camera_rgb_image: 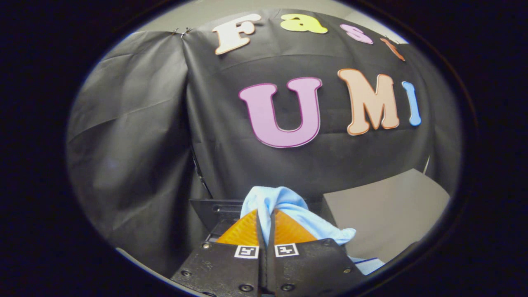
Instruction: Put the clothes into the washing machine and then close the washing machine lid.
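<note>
The gripper [266,218] sits nearest, its two fingers drawn almost together with only a thin slit between them. Pinched in that slit is a light blue cloth [284,206], which bunches up over the fingertips and trails off to the right, its loose end draped beside the right finger. Both fingers press on the fabric, so the hold looks firm. The cloth appears thin, soft and light; it would likely fold and swing freely, and a hanging tail could snag on an edge or slip out if only a small fold is caught. Taking it near the middle of the bunch, as here, seems the safest place. Just beyond the fingers is a dark, boxy shape [214,208] with a flat upper edge; this may be part of the washing machine, but too little of it shows to be sure, and whether any lid is open cannot be told. To the right of the cloth lies a grey flat panel [387,210], possibly a bench top or a lid; which one is unclear. Farthest back hangs the booth's black cloth wall [136,132], creased and draped, with a pale ceiling strip above it.
</note>
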